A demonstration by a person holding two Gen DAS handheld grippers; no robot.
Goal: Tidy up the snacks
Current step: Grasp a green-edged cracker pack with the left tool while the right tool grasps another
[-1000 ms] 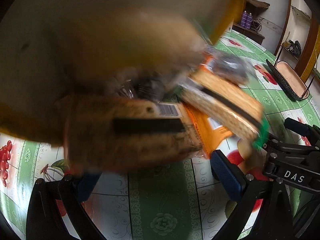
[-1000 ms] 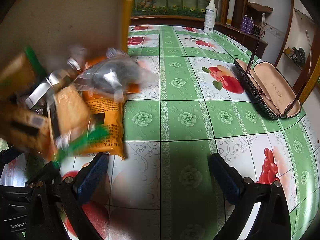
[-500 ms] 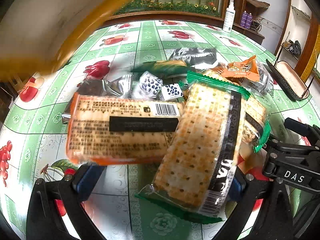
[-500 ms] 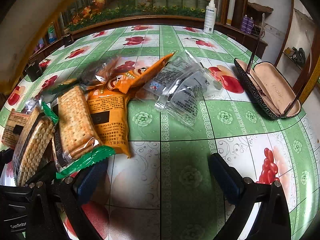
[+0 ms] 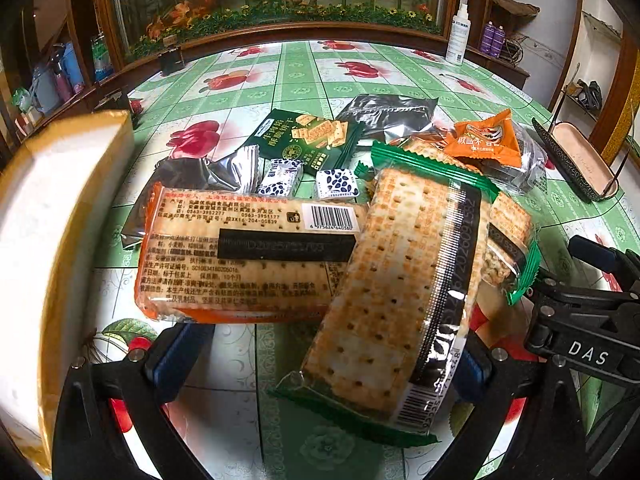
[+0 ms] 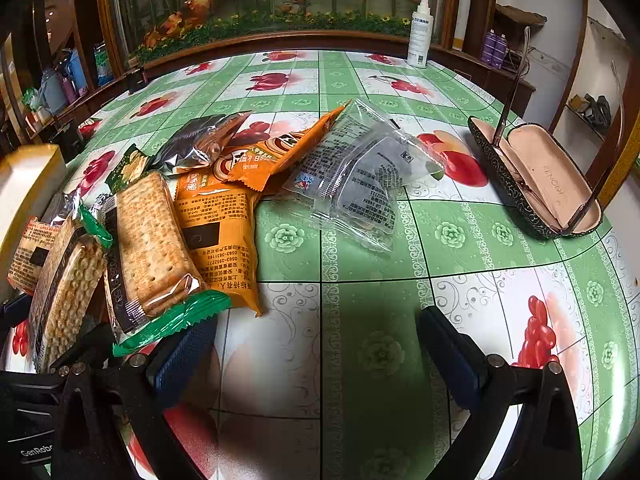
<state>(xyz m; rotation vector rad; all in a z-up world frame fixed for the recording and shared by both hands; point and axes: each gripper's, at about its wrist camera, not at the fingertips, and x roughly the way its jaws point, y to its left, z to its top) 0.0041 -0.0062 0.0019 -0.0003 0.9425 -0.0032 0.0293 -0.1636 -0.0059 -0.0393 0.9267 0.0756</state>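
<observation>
Snacks: three cracker packs (image 5: 400,280), two candies (image 5: 280,178).

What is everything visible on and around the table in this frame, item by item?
Green-edged cracker packs: at least two, tan crackers, front of the pile.
Orange-edged cracker pack: one, barcode side up, left of them.
Orange snack bags: two in the right view, overlapping mid-pile.
Dark green biscuit pack: one, behind the pile.
Small blue-white sweets: two, side by side.
Silver foil packs: two, pile's far edge.
Clear packets: overlapping, count unclear, right of the pile.
Box: one, yellow-white, far left.
Glasses case: one, open, right.
Spray bottle: one, white, far edge.
Tablecloth: green-white, fruit print.
Left gripper: open.
Right gripper: open.
</observation>
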